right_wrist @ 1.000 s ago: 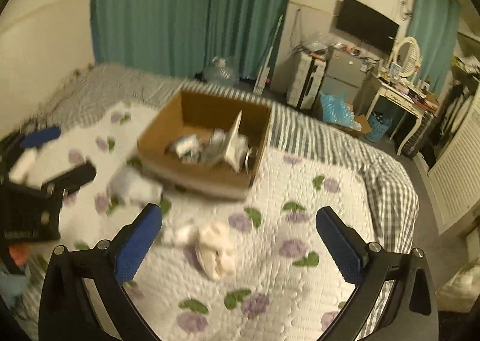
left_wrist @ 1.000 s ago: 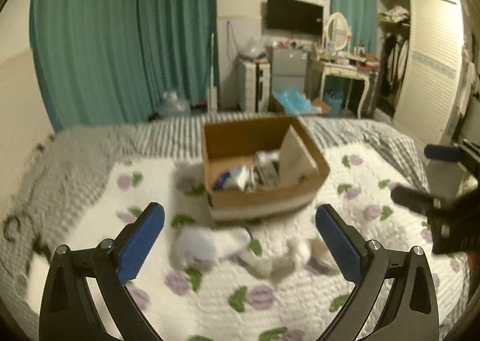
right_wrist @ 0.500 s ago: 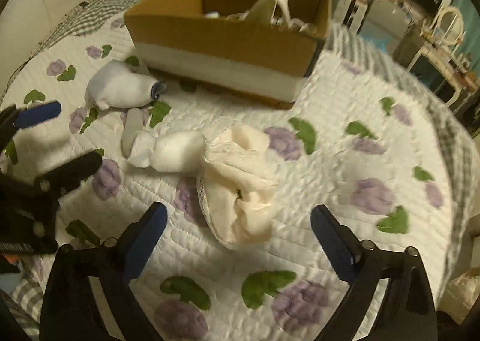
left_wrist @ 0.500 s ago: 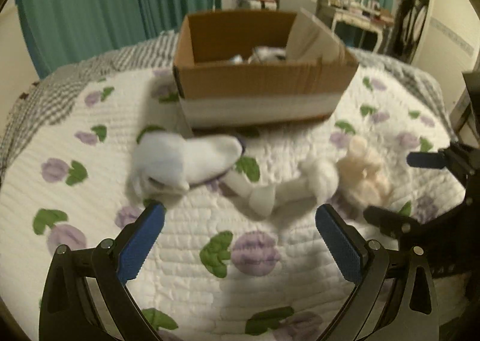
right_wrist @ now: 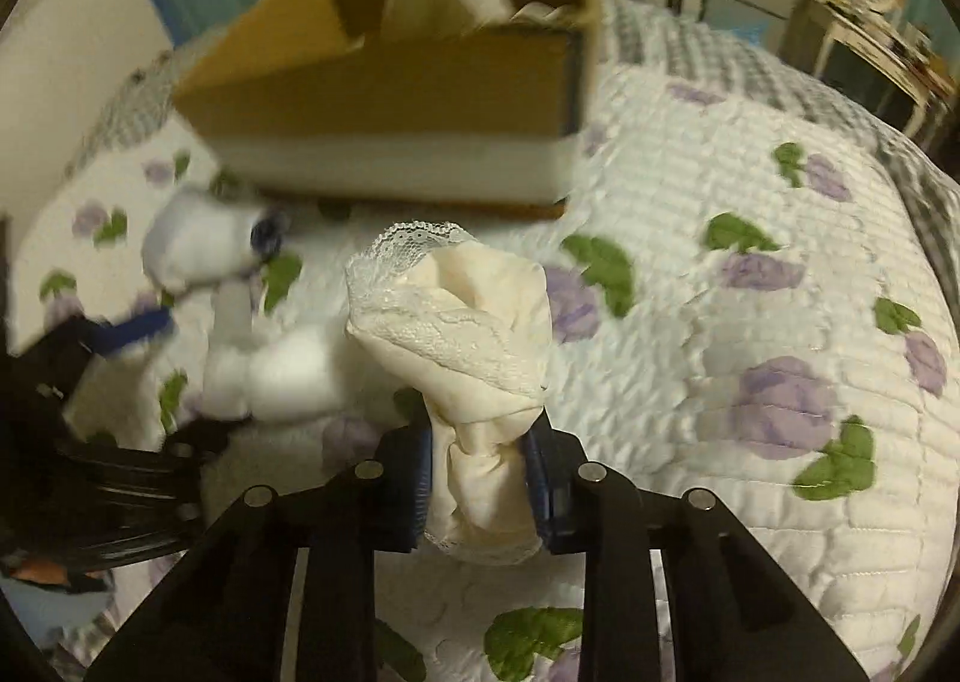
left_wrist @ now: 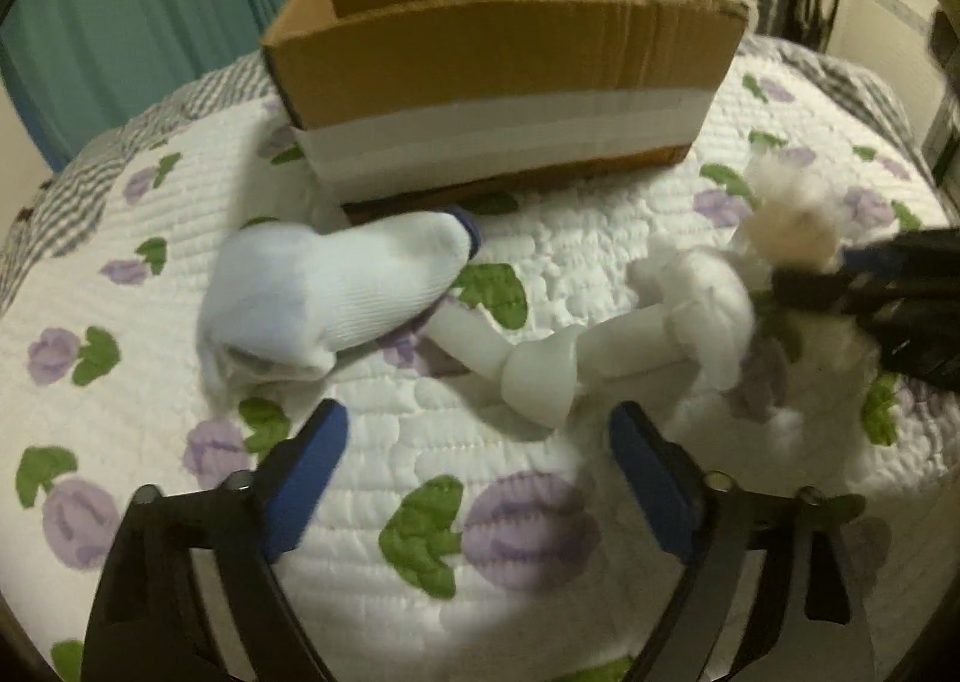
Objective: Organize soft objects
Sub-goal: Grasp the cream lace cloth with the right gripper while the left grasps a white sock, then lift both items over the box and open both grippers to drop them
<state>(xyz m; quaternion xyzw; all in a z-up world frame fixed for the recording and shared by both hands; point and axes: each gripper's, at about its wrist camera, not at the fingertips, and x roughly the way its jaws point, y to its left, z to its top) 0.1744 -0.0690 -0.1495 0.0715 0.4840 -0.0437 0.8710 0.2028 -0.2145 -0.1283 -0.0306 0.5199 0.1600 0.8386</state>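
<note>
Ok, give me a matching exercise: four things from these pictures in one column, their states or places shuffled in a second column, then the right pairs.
Things:
1. cream lace cloth
2. left gripper
3. cardboard box
4. white sock

States or places:
A. open, holding nothing
B. lying on the quilt in front of the box
C. pinched in the right gripper
D. standing on the bed, top open

Pairs: 1-C, 2-A, 3-D, 4-B

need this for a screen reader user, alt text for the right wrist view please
The right gripper is shut on a bunched cream lace-trimmed cloth above a white floral quilted bedspread. Behind it sits an open brown cardboard box, with rolled white socks to the left.
</note>
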